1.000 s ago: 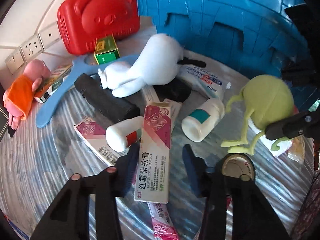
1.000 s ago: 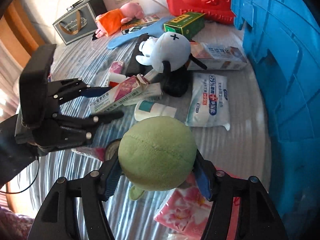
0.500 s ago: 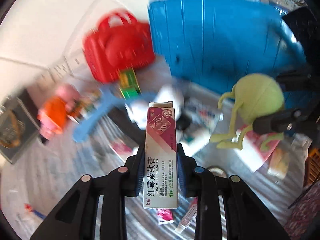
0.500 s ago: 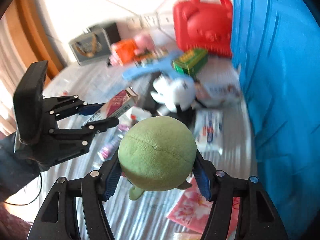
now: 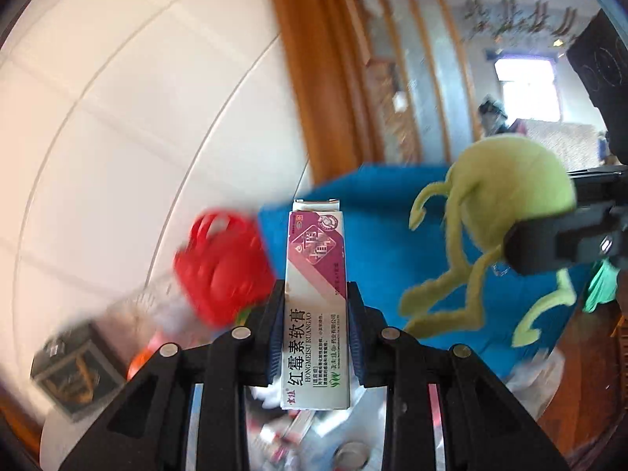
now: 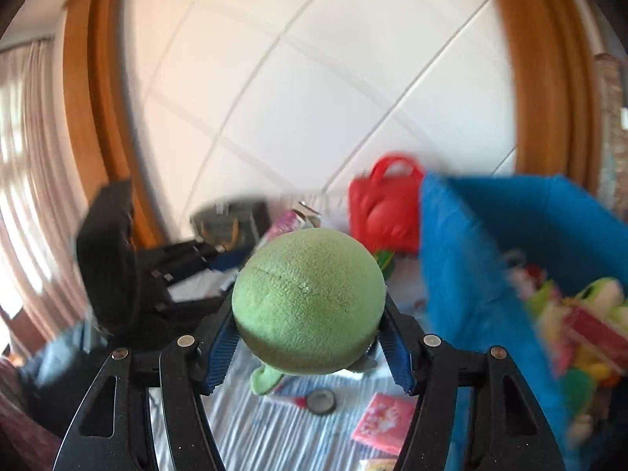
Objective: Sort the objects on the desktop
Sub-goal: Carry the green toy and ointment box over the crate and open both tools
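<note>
The left claw (image 5: pixel 316 333) is clamped on the lower half of an ointment box (image 5: pixel 317 306), which stands upright between the blue pads with its open top flap at 12 o'clock; the right claw (image 6: pixel 310 337) is clamped on the round body of a green plush monster (image 6: pixel 308 300), whose thin arms and legs hang free in the left wrist view (image 5: pixel 506 200). Both things are held up off the striped surface (image 6: pixel 251 431); a blue bin (image 6: pixel 463 274) sits at 3 o'clock of the right claw, already holding toys and packets, and a red case (image 5: pixel 219 267) lies at 9 o'clock of the box.

Judging from this, both loads are bound for sorting, the plush probably into the bin. The risks: the plush is soft and round, so it may squirm out of the pads if the claw swings fast; its dangling limbs could snag the bin wall and drag it short of the inside; the box is light cardboard and could crush or pivot in the grip; and the two claws sit near each other, so a careless crossing could knock one load loose. Much of both views is blurred, so the clutter below cannot be told apart.
</note>
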Motion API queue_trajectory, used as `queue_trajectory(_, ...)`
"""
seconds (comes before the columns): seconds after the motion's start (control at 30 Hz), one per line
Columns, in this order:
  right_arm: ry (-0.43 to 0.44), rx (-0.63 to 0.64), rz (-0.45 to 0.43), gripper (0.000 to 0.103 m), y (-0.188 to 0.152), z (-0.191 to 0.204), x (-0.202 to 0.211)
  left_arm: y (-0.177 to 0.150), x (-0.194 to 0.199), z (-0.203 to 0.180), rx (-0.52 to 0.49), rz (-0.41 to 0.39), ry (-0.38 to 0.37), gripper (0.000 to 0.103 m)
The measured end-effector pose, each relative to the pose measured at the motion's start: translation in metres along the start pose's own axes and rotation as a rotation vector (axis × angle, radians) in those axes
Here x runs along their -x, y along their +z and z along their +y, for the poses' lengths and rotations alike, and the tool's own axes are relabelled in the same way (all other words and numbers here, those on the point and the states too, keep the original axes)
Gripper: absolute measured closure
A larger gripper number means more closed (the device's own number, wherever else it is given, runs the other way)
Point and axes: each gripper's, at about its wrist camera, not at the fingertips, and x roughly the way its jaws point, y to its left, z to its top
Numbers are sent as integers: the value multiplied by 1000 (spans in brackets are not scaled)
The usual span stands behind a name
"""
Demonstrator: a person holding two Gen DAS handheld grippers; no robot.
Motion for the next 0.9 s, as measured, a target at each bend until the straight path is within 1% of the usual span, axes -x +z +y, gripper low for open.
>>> queue_trajectory(0.07, -34, -8, -66, 38, 13, -10, 41, 24, 1, -17, -8, -34, -23, 75)
queue_trajectory(0.13, -93, -7, -119, 38, 24, -24, 80, 52, -9, -40, -22, -54, -42, 75)
queue_trajectory(0.2, -193, 5, -162, 38, 32, -43, 114, 74, -22, -60, -27, -60, -51, 75)
queue_trajectory(0.23, -237, 7, -175, 38, 36, -55, 129, 83, -30, -70, -30, -65, -42, 75)
queue_trajectory(0.3, -293, 14, -183, 38, 42, -78, 148, 102, -50, -90, -26, -57, -34, 75)
queue_trajectory(0.37, -340, 8, -167, 38, 49, -106, 160, 115, -66, -106, -21, -48, -20, 75)
queue_trajectory(0.47, -388, 8, -141, 38, 54, -140, 163, 133, -91, -133, -19, -29, 16, 75)
queue_trajectory(0.57, -389, -21, -124, 38, 57, -177, 164, 146, -109, -156, -8, -11, 67, 75)
queue_trajectory(0.67, -381, -59, -106, 38, 58, -207, 167, 148, -117, -171, 7, 16, 110, 75)
queue_trajectory(0.77, -366, -81, -83, 38, 60, -233, 161, 153, -124, -177, 20, 33, 165, 75)
queue_trajectory(0.9, -339, -110, -59, 38, 62, -265, 151, 157, -133, -180, 29, 62, 215, 75)
